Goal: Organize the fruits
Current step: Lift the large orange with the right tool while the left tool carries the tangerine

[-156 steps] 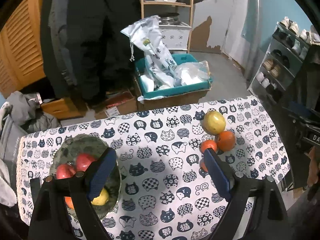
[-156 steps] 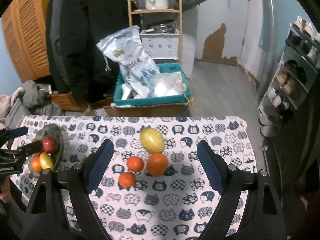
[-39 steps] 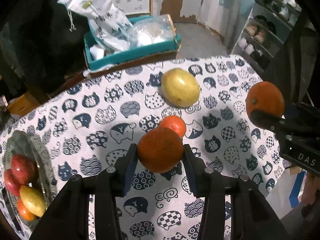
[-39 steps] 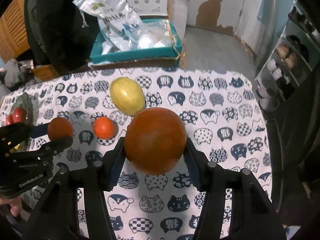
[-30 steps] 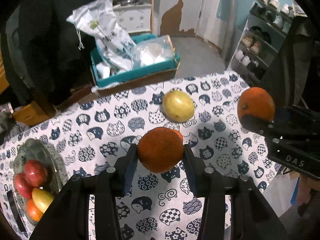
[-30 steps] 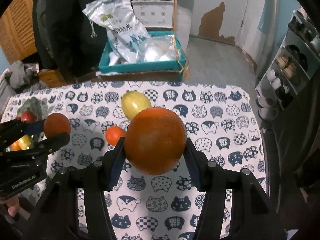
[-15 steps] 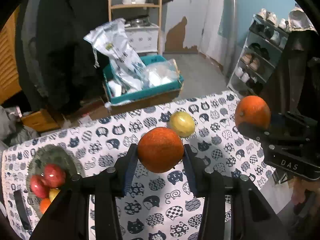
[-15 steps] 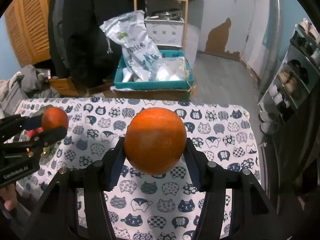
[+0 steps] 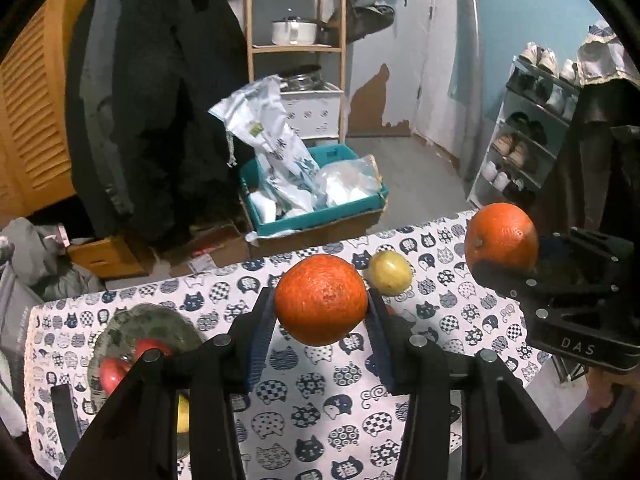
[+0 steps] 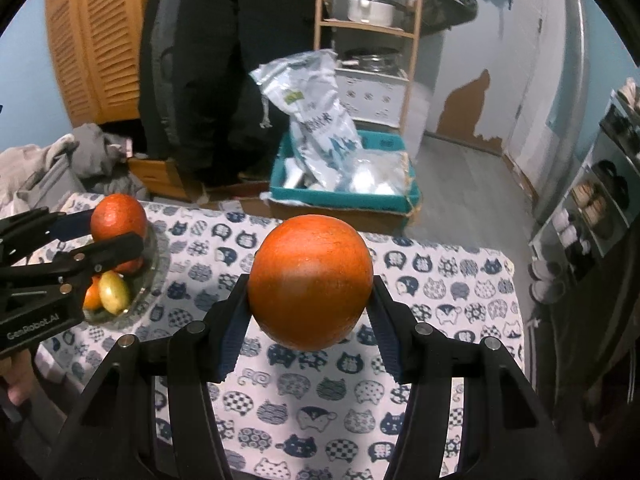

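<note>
My left gripper (image 9: 321,312) is shut on an orange (image 9: 321,299) and holds it high above the cat-print table (image 9: 312,420). My right gripper (image 10: 310,296) is shut on a larger orange (image 10: 310,280), also held high; it shows at the right of the left wrist view (image 9: 501,237). The left gripper's orange shows in the right wrist view (image 10: 118,216), above the glass fruit bowl (image 10: 158,268). The bowl (image 9: 172,320) holds red, orange and yellow fruit. A yellow-green fruit (image 9: 389,278) lies on the table near its far edge.
Beyond the table's far edge stands a teal bin (image 9: 316,208) with plastic bags on a cardboard box. Dark coats (image 9: 152,100) hang at the back left. A wooden shelf (image 9: 296,40) holds a pot. A shoe rack (image 9: 532,140) stands at the right.
Both grippers have risen higher above the table with their oranges. The left one has moved left towards the bowl. The small orange that lay on the table is hidden now.
</note>
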A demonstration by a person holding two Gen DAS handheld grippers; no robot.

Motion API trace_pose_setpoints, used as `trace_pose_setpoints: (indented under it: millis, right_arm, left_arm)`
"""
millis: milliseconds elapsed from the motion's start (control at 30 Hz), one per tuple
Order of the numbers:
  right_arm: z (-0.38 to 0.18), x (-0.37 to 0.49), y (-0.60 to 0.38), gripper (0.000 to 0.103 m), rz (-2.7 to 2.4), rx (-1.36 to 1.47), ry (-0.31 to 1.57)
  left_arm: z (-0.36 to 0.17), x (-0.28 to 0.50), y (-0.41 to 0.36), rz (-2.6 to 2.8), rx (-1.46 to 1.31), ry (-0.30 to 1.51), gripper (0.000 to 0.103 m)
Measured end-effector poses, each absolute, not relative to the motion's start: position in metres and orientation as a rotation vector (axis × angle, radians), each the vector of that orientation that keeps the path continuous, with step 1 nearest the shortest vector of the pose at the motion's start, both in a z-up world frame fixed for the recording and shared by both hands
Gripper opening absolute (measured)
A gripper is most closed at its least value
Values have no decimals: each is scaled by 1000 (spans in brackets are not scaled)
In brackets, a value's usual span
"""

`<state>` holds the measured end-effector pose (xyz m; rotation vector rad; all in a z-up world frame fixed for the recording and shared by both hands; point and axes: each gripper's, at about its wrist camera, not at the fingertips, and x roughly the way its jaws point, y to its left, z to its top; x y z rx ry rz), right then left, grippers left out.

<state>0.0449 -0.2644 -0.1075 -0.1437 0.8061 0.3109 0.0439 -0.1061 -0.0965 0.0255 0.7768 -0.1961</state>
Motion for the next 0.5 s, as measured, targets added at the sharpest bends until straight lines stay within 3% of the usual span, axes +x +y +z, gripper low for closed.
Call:
trace_pose_setpoints:
  millis: [500]
  right_arm:
    - [-98,51,-184,56,444,-196,798]
  left_arm:
    - [-92,29,-32,-75,-39,757,45]
